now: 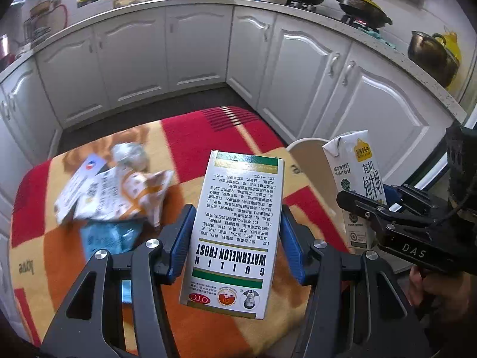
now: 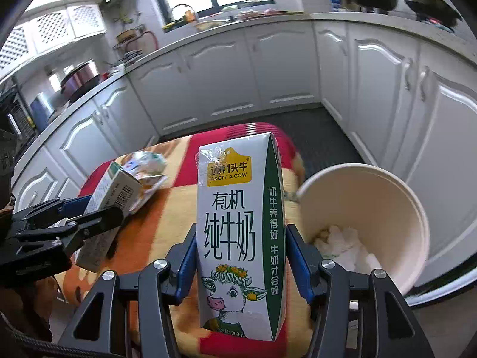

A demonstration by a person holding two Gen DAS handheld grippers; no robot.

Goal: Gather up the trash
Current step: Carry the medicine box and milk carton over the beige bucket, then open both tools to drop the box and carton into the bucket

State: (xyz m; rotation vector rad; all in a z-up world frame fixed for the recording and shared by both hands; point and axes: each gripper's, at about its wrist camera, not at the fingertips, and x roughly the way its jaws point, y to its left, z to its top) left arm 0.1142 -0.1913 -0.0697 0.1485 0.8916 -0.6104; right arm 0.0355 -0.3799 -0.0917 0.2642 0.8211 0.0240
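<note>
My left gripper is shut on a white and green medicine box marked "Watermelon Frost", held above the red, orange and yellow blanket. My right gripper is shut on a white milk carton with a cow picture, held upright beside a white paper bucket with crumpled tissue inside. The milk carton and right gripper also show at the right of the left wrist view. The medicine box shows at the left of the right wrist view. Crumpled wrappers lie on the blanket's left.
White kitchen cabinets and a countertop with pots curve around the back and right. A blue packet lies under the wrappers. Dark floor lies beyond the blanket.
</note>
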